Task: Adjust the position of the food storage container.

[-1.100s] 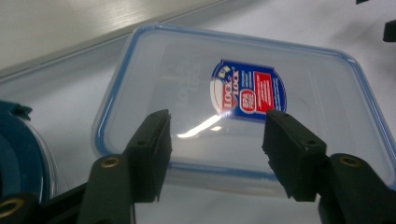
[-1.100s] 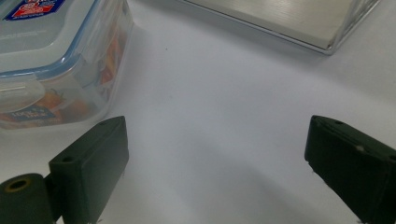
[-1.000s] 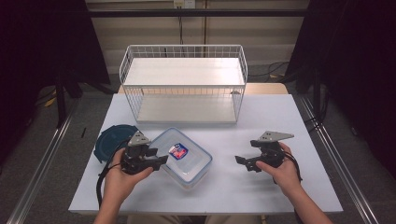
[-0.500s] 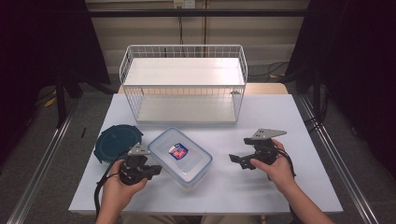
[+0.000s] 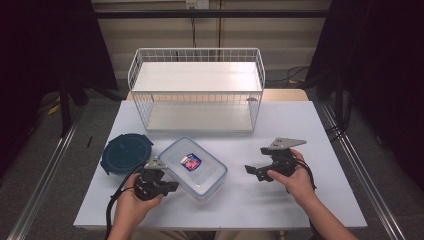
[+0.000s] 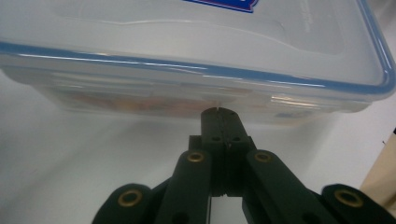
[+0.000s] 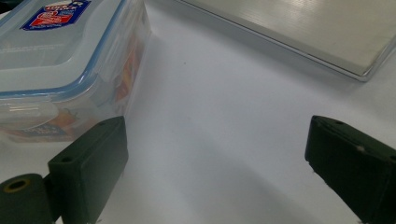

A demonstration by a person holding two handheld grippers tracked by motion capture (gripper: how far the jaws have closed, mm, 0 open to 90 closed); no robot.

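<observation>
Clear plastic box (image 5: 194, 167) with rounded corners; left gripper (image 6: 219, 114) fingers pressed together beside it, right gripper (image 7: 215, 154) fingers wide apart.

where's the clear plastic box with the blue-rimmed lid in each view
High view: the clear box sits at centre-left of the table, just right of the left gripper.
Left gripper view: it spans the top half, its long side facing the shut jaws.
Right gripper view: its corner is at upper left.
Shared landmark: the red and blue label on its lid.
</observation>
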